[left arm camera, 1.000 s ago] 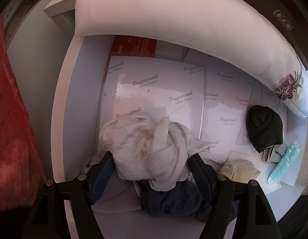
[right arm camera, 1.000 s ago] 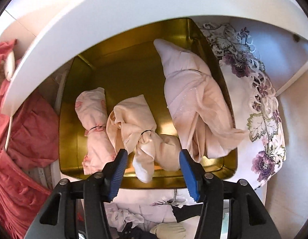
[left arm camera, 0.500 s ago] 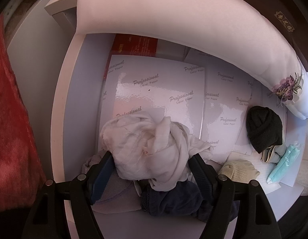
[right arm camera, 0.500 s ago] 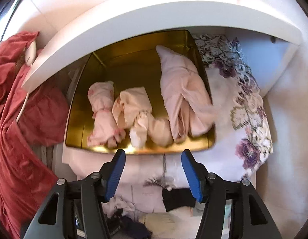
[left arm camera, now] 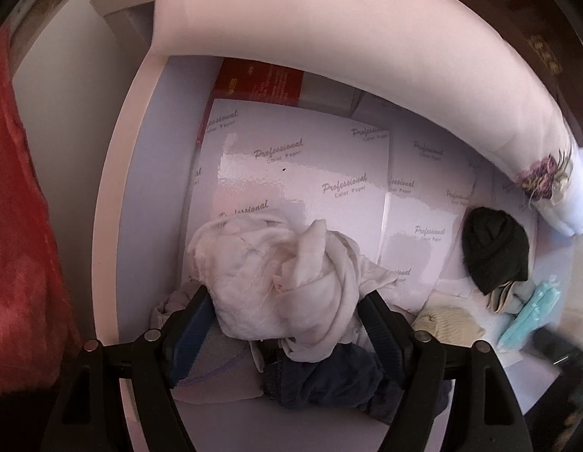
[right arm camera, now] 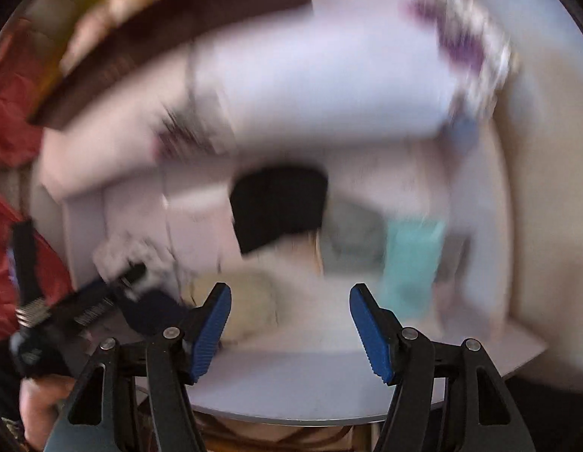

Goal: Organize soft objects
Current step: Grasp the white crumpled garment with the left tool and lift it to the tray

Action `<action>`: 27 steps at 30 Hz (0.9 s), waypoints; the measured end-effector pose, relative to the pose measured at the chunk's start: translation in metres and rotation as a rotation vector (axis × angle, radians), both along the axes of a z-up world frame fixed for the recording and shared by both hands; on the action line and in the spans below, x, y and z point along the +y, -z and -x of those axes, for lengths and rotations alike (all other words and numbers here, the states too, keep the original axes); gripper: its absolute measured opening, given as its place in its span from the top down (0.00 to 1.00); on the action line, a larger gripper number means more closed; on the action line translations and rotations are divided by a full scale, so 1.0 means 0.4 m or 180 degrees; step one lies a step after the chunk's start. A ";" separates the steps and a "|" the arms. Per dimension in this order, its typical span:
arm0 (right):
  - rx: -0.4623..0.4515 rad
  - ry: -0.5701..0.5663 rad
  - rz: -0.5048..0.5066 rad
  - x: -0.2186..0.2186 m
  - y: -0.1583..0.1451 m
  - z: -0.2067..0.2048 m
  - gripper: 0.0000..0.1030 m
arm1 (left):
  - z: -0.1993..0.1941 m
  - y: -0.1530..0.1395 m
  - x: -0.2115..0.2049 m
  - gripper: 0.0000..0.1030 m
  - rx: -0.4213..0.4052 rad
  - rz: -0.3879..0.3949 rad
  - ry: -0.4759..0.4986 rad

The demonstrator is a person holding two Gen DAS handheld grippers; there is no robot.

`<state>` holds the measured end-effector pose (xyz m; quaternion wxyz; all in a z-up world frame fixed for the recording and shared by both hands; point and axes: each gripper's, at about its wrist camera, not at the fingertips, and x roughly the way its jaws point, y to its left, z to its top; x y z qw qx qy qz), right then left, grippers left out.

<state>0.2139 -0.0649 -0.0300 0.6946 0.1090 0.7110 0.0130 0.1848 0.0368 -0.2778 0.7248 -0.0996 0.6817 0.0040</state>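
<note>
Gripping a crumpled white cloth (left arm camera: 287, 278), the left gripper (left arm camera: 287, 324) sits low in the centre of the left wrist view, its fingers (left arm camera: 191, 324) pressed against the bundle from both sides. The cloth lies on a white shelf (left arm camera: 140, 188), over glossy sheets of paper (left arm camera: 310, 173) printed "Professional Color Paper". Under the cloth, at the bottom of the frame, are a dark navy garment (left arm camera: 329, 380) and a grey cloth (left arm camera: 216, 361). To the right lie a black sock (left arm camera: 495, 252), a cream sock (left arm camera: 449, 324) below it, and a teal mask (left arm camera: 532, 312) at the right edge. A red box (left arm camera: 261, 79) shows at the upper middle, partly covered by a white cloth with purple flowers (left arm camera: 366, 56) hanging from above. Red fabric (left arm camera: 20, 207) fills the left edge.

The right wrist view is heavily blurred. The right gripper (right arm camera: 289, 324) sits at the bottom centre with its blue fingers (right arm camera: 212, 324) spread apart and nothing between them. Beyond them, the black sock (right arm camera: 280, 207) is in mid-frame, the cream sock (right arm camera: 250, 309) just beside the left finger, and the teal mask (right arm camera: 412, 263) to the right. The left gripper (right arm camera: 84, 309) appears at lower left of this view, at the white cloth (right arm camera: 133, 256).
</note>
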 end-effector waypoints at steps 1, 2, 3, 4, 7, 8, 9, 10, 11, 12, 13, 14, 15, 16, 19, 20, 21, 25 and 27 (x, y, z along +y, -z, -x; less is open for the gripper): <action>0.0107 -0.0024 0.0027 0.004 0.024 0.004 0.36 | -0.001 0.000 0.010 0.23 0.0009 0.0065 -0.0063; 0.0156 -0.0048 0.0050 0.009 0.037 0.006 0.36 | -0.002 0.000 0.024 0.22 0.0014 0.0140 -0.0136; 0.0211 -0.0068 0.0035 0.014 0.053 0.009 0.35 | -0.003 0.000 0.037 0.22 0.0021 0.0220 -0.0222; 0.0262 -0.0068 -0.0008 0.016 0.068 0.014 0.35 | -0.003 0.001 0.050 0.21 0.0031 0.0309 -0.0323; 0.0375 -0.0104 -0.0084 0.031 0.104 0.021 0.35 | 0.001 0.001 0.092 0.20 0.0046 0.0547 -0.0564; 0.0394 -0.0143 -0.0079 0.038 0.111 0.023 0.34 | 0.002 0.001 0.098 0.20 0.0053 0.0585 -0.0601; 0.0408 -0.0180 -0.0082 0.046 0.118 0.026 0.34 | 0.002 0.002 0.103 0.19 0.0056 0.0602 -0.0615; 0.0423 -0.0219 -0.0092 0.054 0.123 0.027 0.34 | 0.003 0.002 0.107 0.19 0.0059 0.0613 -0.0624; 0.0436 -0.0264 -0.0102 0.063 0.128 0.029 0.33 | 0.004 0.003 0.112 0.19 0.0062 0.0624 -0.0639; 0.0446 -0.0307 -0.0107 0.071 0.132 0.031 0.32 | 0.004 0.004 0.116 0.18 0.0062 0.0639 -0.0650; 0.0450 -0.0337 -0.0112 0.077 0.134 0.033 0.30 | 0.004 0.005 0.120 0.18 0.0063 0.0652 -0.0653; 0.0455 -0.0370 -0.0113 0.083 0.137 0.034 0.29 | 0.002 0.003 0.120 0.17 0.0065 0.0647 -0.0649; 0.0456 -0.0404 -0.0111 0.090 0.138 0.035 0.29 | 0.001 0.003 0.120 0.16 0.0067 0.0630 -0.0633; 0.0456 -0.0433 -0.0110 0.098 0.139 0.036 0.29 | 0.000 0.004 0.117 0.15 0.0070 0.0608 -0.0610; 0.0475 -0.0505 -0.0107 0.119 0.147 0.039 0.28 | -0.007 0.007 0.085 0.13 0.0089 0.0441 -0.0411; 0.0476 -0.0521 -0.0103 0.127 0.149 0.039 0.28 | -0.010 0.008 0.075 0.13 0.0089 0.0380 -0.0338; 0.0476 -0.0543 -0.0099 0.138 0.150 0.040 0.28 | -0.011 0.010 0.066 0.14 0.0085 0.0318 -0.0263; 0.0461 -0.0587 -0.0084 0.162 0.155 0.030 0.28 | -0.010 0.010 0.045 0.30 0.0049 0.0155 -0.0081; 0.0455 -0.0606 -0.0079 0.169 0.157 0.031 0.28 | -0.009 0.012 0.029 0.34 0.0052 0.0184 -0.0014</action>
